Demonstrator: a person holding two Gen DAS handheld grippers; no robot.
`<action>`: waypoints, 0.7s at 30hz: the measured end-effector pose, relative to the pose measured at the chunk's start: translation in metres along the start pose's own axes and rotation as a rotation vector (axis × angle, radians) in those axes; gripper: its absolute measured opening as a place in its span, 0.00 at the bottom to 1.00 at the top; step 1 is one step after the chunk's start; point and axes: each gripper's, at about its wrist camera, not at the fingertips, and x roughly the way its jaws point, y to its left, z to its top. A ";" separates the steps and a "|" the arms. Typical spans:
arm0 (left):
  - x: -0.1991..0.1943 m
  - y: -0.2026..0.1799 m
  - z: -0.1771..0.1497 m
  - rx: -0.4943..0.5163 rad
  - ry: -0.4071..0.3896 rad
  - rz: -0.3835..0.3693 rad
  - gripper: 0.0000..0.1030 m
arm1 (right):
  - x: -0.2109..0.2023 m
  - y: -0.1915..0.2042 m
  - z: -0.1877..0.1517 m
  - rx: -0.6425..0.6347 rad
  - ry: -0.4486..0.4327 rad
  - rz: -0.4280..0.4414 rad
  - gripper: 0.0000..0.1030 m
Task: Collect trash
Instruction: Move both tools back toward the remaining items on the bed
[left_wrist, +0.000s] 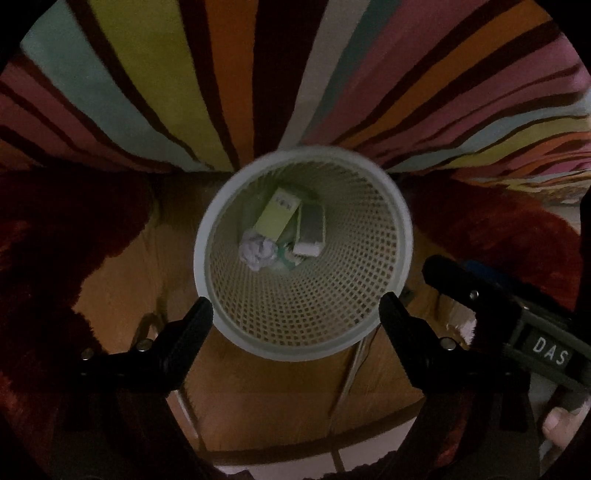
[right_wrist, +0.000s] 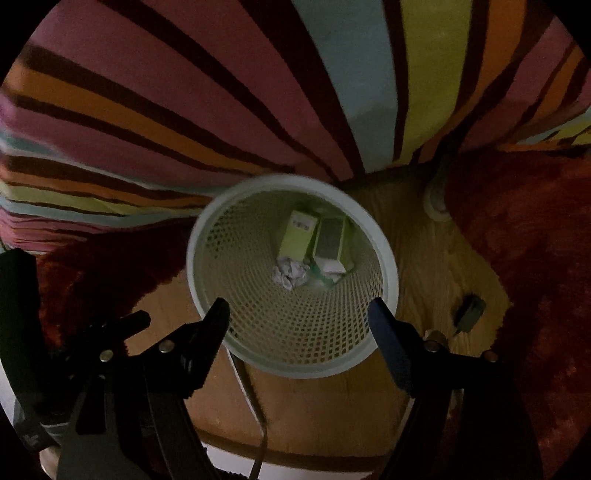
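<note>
A white mesh wastebasket (left_wrist: 221, 317) stands on a wooden floor, seen from above in both wrist views (right_wrist: 207, 306). Inside it lie a yellow-green carton (left_wrist: 275, 218), a second box with a grey face (left_wrist: 310, 230) and a crumpled white paper ball (left_wrist: 258, 253); the right wrist view shows the carton (right_wrist: 297, 238), the grey-faced box (right_wrist: 328, 242) and the paper ball (right_wrist: 290, 277) too. My left gripper (left_wrist: 297, 308) hangs open above the basket's near rim, nothing between its fingers. My right gripper (right_wrist: 297, 312) is open over the near rim as well, empty.
A striped multicoloured rug (left_wrist: 221, 74) covers the floor beyond the basket, and dark red shaggy rug (left_wrist: 55, 240) lies at both sides. The right gripper's body (left_wrist: 517, 325) shows at the lower right of the left view. A small dark object (right_wrist: 469, 312) and a white ring (right_wrist: 436, 203) lie on the wood.
</note>
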 end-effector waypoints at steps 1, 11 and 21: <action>-0.005 0.000 -0.001 0.005 -0.020 0.005 0.86 | -0.005 0.001 -0.001 -0.004 -0.013 0.004 0.71; -0.069 -0.010 -0.015 0.080 -0.261 0.101 0.86 | -0.065 0.012 -0.017 -0.050 -0.211 0.023 0.71; -0.130 -0.015 -0.027 0.124 -0.512 0.202 0.86 | -0.131 0.030 -0.022 -0.129 -0.496 -0.022 0.71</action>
